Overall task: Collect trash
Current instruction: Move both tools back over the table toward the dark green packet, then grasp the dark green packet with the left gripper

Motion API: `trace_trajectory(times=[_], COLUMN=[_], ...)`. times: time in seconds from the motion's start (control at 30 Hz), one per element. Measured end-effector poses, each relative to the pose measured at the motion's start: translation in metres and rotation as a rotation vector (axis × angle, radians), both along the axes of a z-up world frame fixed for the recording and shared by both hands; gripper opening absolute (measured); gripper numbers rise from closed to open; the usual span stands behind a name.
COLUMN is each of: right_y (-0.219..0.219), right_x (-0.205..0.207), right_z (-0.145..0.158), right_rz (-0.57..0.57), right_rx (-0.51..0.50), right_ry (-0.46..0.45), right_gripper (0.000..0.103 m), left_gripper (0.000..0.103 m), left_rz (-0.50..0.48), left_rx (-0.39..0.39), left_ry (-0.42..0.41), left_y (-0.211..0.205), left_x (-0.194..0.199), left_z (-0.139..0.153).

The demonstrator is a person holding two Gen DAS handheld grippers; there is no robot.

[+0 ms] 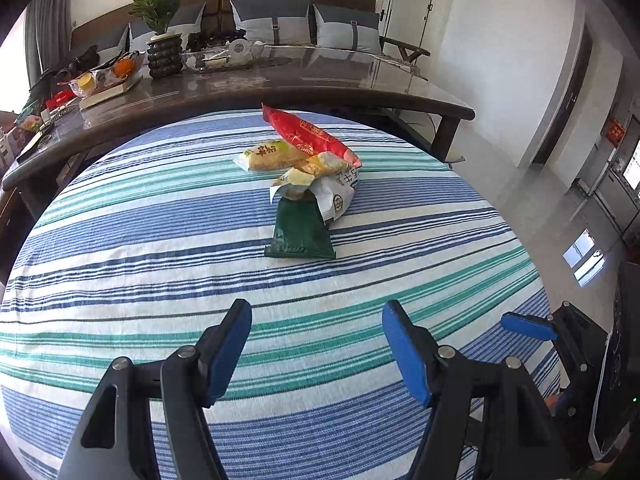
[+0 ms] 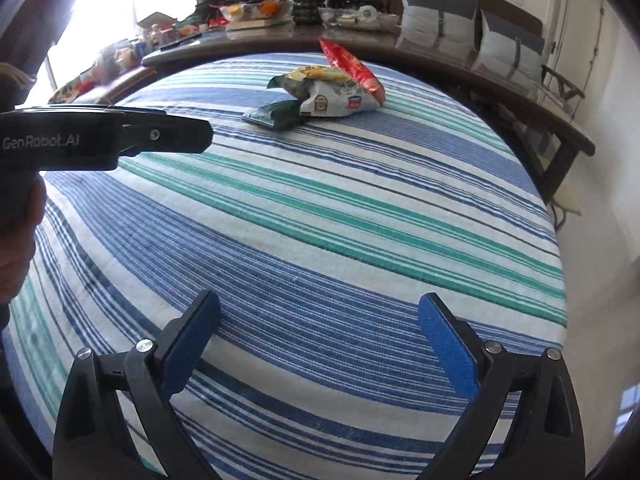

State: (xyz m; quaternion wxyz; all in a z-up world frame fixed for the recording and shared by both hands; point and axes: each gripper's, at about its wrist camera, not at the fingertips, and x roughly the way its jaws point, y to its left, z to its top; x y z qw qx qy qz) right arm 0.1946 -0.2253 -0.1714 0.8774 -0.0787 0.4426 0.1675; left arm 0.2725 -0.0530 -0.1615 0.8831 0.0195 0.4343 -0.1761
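Striped worktop cloth (image 1: 160,240) carries a heap of snack wrappers (image 1: 308,176) well ahead of the left tongs (image 1: 316,344) and right tongs (image 2: 320,344), both wide open and empty: approach step, next reaching forward to the nearest green wrapper (image 1: 300,232).

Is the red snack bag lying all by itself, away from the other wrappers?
No, the red snack bag rests against the yellow wrapper and the white bag in one pile on the striped tablecloth.

Striped tablecloth (image 1: 160,240) on table, heaped snack wrappers (image 1: 308,168) touching, green packet (image 1: 300,232) nearest
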Motion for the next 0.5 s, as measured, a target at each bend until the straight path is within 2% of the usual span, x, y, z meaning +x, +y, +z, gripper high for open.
trace_trajectory(times=[0.2, 0.4, 0.43, 0.47, 0.5], right_y=[0.001, 0.002, 0.002, 0.002, 0.002], right_x=[0.006, 0.006, 0.007, 0.006, 0.006], right_z=[-0.001, -0.001, -0.001, -0.001, -0.001], right_rz=[-0.013, -0.013, -0.013, -0.013, -0.014], right_rx=[0.018, 0.017, 0.017, 0.017, 0.017], right_ry=[0.028, 0.028, 0.028, 0.028, 0.028], right_gripper=[0.102, 0.102, 0.102, 0.102, 0.102], left_gripper=[0.069, 0.069, 0.067, 0.06, 0.043], left_rz=[-0.02, -0.039, -0.051, -0.061, -0.073], left_rx=[0.027, 0.076, 0.087, 0.102, 0.112], left_ry=[0.044, 0.051, 0.04, 0.024, 0.015], left_y=[-0.015, -0.021, -0.022, -0.024, -0.025], left_x=[0.065, 0.086, 0.084, 0.083, 0.081], left_z=[-0.019, -0.037, -0.038, -0.038, -0.039])
